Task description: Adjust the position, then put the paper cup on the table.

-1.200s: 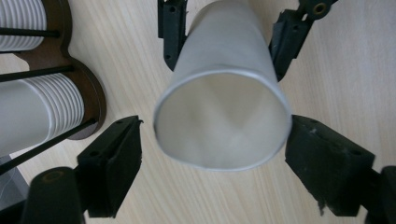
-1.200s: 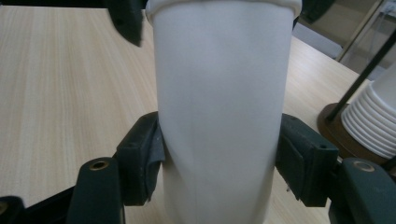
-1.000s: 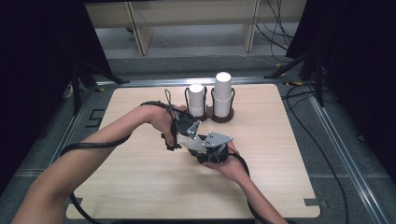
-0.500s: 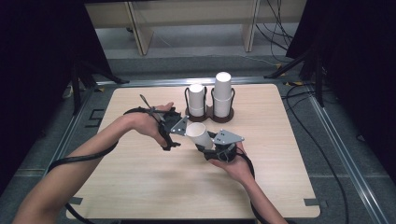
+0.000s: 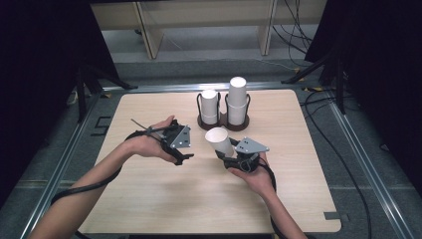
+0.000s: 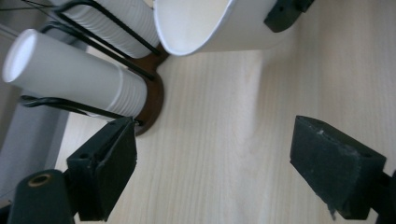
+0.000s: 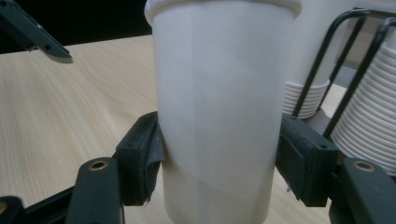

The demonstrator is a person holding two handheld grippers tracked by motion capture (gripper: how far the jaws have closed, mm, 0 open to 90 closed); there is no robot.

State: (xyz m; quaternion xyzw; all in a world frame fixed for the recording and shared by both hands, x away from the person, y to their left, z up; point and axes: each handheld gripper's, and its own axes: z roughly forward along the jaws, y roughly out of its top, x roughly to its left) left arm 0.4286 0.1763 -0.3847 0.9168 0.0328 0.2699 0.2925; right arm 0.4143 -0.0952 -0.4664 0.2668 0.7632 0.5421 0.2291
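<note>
From above, the right gripper (image 5: 230,155) holds the paper cup (image 5: 218,141) tilted over the table (image 5: 149,199), in front of the cup rack (image 5: 223,122). Its own view shows both pads clamped on the cup's sides. The left gripper (image 6: 215,172) view shows spread, empty jaws, the cup's rim just beyond.

Left gripper (image 5: 185,149) jaws apart and empty, right gripper (image 5: 230,158) jaws clamped, forearms converging.
</note>
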